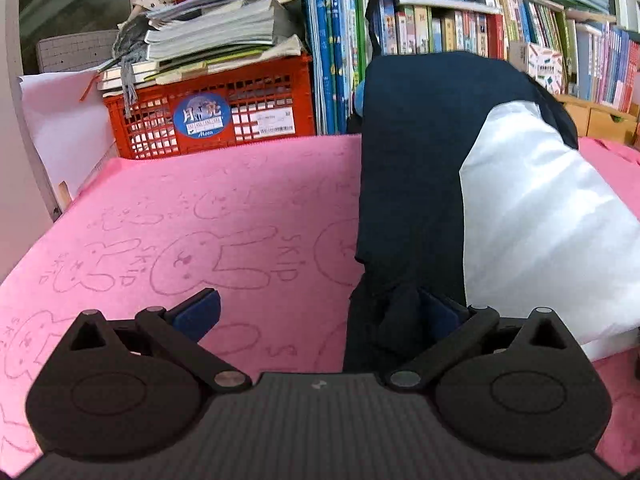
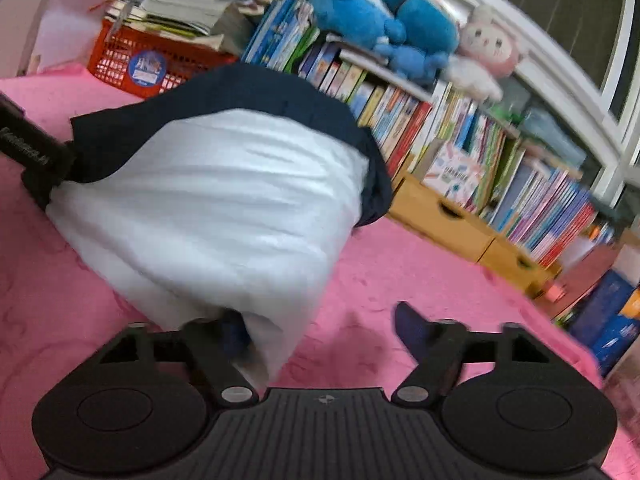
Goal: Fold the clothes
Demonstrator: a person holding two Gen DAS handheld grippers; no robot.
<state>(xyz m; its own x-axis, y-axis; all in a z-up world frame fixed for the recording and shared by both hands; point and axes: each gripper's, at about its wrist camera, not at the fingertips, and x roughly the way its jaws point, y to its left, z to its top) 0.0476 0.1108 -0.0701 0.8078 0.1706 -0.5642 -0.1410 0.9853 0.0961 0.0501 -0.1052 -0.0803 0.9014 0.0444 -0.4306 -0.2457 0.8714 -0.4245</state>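
Soft, matt navy-and-white cloth garment (image 1: 472, 184), white part smooth and faintly sheened. Fuzzy pink fleece cover (image 1: 224, 208) printed with rabbits. Matt black ribbed plastic left gripper (image 1: 320, 312). Glossy red plastic crate (image 1: 208, 116). Light wooden drawers (image 2: 444, 216).

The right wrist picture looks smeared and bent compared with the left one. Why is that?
Right wrist view: motion blur smears the bookshelf, the plush toys and the white part of the garment; the fisheye lens bows the window frame. Left wrist view: sharper, the rabbit drawings on the pink blanket read clearly, though the edges curve too. Light is even in both, without harsh glare.
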